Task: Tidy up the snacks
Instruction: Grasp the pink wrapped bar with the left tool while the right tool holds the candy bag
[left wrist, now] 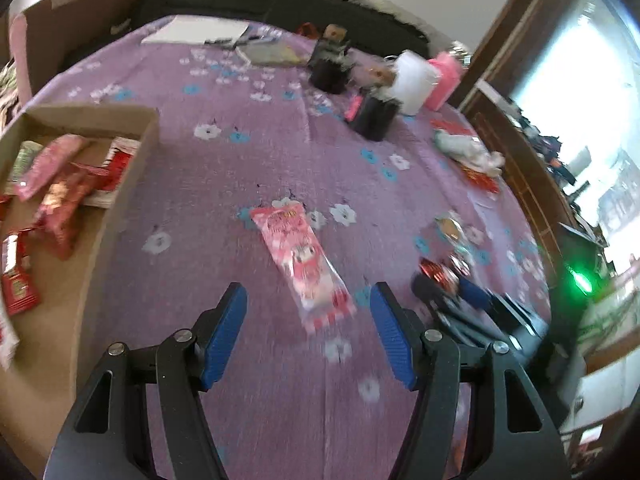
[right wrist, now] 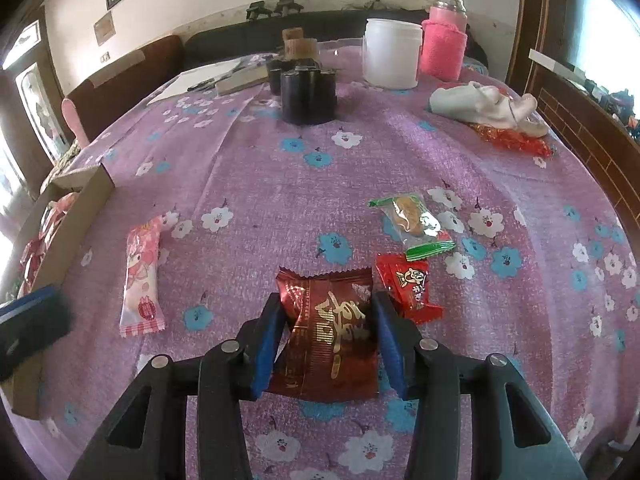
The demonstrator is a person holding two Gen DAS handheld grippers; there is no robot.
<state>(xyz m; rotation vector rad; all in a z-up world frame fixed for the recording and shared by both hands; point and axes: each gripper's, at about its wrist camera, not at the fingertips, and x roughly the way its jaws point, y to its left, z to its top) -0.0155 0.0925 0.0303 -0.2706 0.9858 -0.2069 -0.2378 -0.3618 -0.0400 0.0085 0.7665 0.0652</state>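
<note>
A pink snack packet (left wrist: 302, 264) lies on the purple flowered cloth, just ahead of my left gripper (left wrist: 308, 304), which is open and empty above it. It also shows in the right wrist view (right wrist: 142, 276). My right gripper (right wrist: 326, 320) has its jaws against both sides of a dark red packet with gold writing (right wrist: 328, 332) that rests on the cloth. In the left wrist view the right gripper (left wrist: 448, 280) is at the right. A small red packet (right wrist: 408, 286) and a green-edged clear packet (right wrist: 414, 224) lie just right of it. A cardboard box (left wrist: 132, 168) at the left holds several red and pink snacks.
Black cylindrical holders (right wrist: 306, 92), a white jar (right wrist: 392, 54) and a pink-wrapped bottle (right wrist: 444, 44) stand at the far side. A crumpled cloth (right wrist: 480, 106) and red foil (right wrist: 512, 142) lie at the far right. Papers (left wrist: 196, 30) lie at the back. A wooden rail (right wrist: 580, 132) borders the right.
</note>
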